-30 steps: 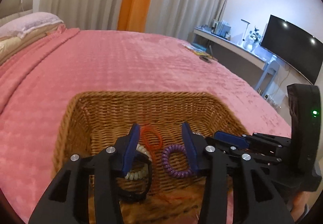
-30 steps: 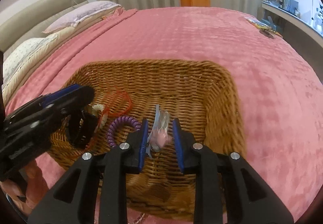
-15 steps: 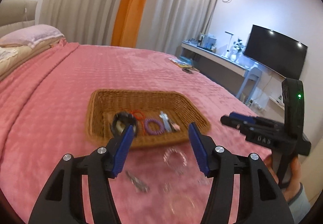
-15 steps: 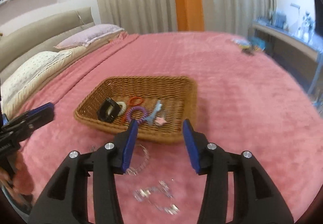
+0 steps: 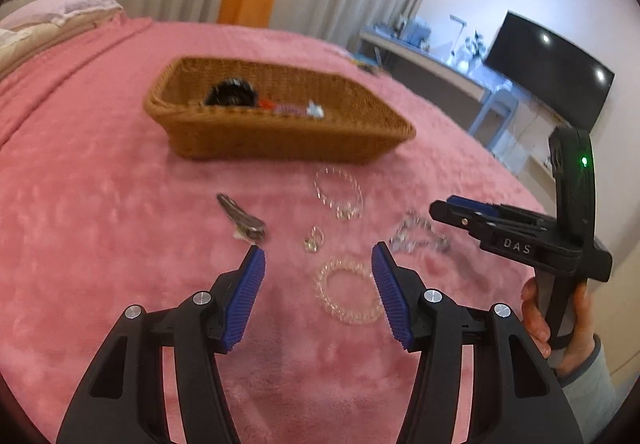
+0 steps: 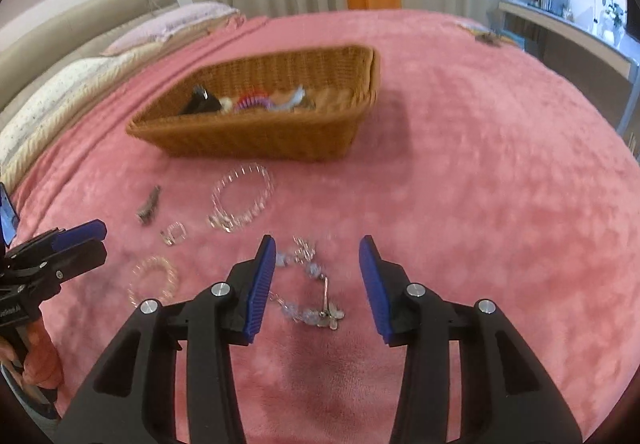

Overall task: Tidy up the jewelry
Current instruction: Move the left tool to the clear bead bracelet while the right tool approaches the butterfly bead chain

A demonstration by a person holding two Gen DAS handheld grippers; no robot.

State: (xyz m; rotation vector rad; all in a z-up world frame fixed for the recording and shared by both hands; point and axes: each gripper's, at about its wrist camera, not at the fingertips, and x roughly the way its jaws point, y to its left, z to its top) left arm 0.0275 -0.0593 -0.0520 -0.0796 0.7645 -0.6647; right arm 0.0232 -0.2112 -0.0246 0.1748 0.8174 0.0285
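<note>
Pink plush bedspread (image 6: 480, 163) under everything. Woven brown wicker basket (image 6: 256, 139) ahead of both tongs, already holding sorted pieces. Left gripper (image 5: 316, 276) released, empty, straddling clear beaded bracelet (image 5: 348, 296), likely next pick. Right gripper (image 6: 316, 268) jaws closing, nothing clamped yet; silver chain with pale blue beads (image 6: 308, 296) between them. Small silver ring charm (image 5: 314, 238) ahead of left tongs.

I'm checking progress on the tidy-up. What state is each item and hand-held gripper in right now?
wicker basket: upright on the bed, partly filled.
clear bead bracelet: loose on the blanket, between the open jaws, untouched.
crystal bracelet: on the blanket, outside the basket.
blue bead chain: on the blanket.
hair clip: on the blanket.
left hand-held gripper: open, empty.
right hand-held gripper: jaws closing, gripping nothing.
</note>
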